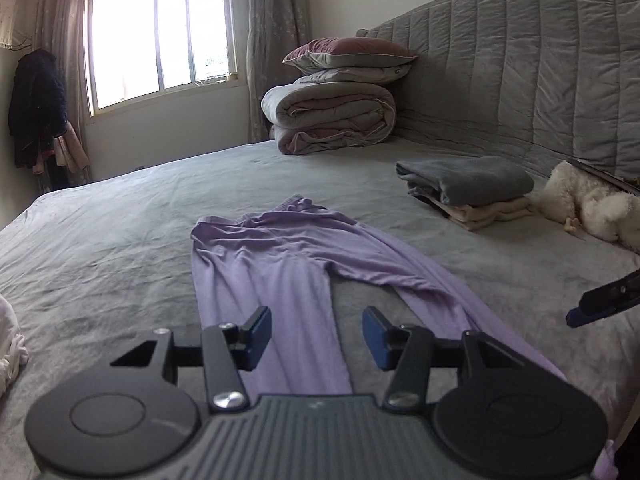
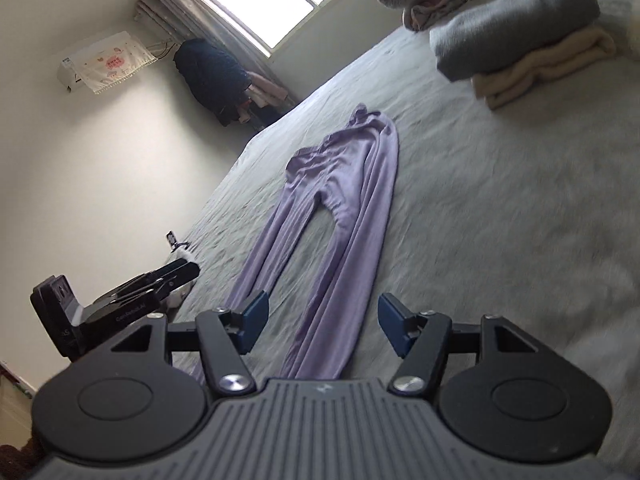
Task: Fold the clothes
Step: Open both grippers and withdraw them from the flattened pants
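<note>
We have a pair of lilac trousers lying flat on the grey bed, waistband toward the far side, the two legs running back toward us and spread apart in a narrow V. They are laid out but not yet folded, so we judge every fold on this garment is still to do. Further up the bed, near the headboard, a grey folded garment sits on a cream one; we take that as the finished pile.

Our left gripper hovers over one leg with its jaws apart and nothing between them. Our right gripper is likewise parted and empty above the other leg.

The bedcover is soft and creased. A rolled duvet with pillows sits by the curtained window, a white soft toy lies at the headboard, and dark coats hang in the corner.
</note>
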Demonstrator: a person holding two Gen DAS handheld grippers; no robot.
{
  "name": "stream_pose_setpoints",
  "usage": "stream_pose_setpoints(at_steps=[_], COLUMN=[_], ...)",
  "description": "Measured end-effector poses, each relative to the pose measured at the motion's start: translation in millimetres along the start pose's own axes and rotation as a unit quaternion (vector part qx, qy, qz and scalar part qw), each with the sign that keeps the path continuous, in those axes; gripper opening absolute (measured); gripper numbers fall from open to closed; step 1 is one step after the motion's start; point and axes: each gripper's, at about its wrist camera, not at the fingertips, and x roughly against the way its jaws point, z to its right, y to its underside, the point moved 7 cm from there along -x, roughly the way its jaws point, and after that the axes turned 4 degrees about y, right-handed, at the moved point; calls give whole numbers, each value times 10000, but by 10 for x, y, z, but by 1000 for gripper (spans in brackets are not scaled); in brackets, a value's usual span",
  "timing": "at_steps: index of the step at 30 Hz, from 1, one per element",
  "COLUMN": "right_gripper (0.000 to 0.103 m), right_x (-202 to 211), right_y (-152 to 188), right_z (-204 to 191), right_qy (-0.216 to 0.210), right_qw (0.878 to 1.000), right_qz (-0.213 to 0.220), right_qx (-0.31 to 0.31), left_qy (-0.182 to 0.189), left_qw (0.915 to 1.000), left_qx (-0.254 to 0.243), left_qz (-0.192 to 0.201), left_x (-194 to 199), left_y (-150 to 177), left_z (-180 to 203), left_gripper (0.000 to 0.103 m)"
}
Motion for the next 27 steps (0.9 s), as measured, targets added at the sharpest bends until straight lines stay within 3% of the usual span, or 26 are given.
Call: stream_pose_setpoints(at_steps=[3,7,12,15,18,19,21,22,23,27], right_gripper=[65,62,57,57,57,54,36,16,5,5], right_x=[-14,-34,-203,-304,-350,-370,-382,-379,-368,-300], right_y=[298,474,515,536,581,574,577,578,581,621], right_z=[-177,-362,-347,-368,-440,-455,-461,-444,-418,-331], right_qy=[75,368,-144,-369,-363,-313,-134,-37,6,13], right_qw=[9978,9853,9911,9916,9891,9882,9864,9854,9853,9866], right_qz=[-355,-505,-780,-866,-879,-851,-776,-730,-681,-580], right_qx=[548,1588,1071,884,1127,1233,1441,1537,1564,1526], left_qy=[171,309,546,506,377,341,278,251,233,247], left_qw=[9998,9990,9969,9973,9985,9988,9993,9994,9994,9994], left_qx=[-29,-296,-564,-516,-375,-333,-264,-249,-233,-188], left_qz=[120,150,75,101,85,64,42,44,56,131], left_x=[147,225,202,186,167,163,156,157,160,177], left_y=[183,381,518,538,558,566,575,573,569,544], left_z=[252,518,714,697,627,608,578,567,559,561], left_gripper=[52,53,59,60,63,63,65,66,67,73])
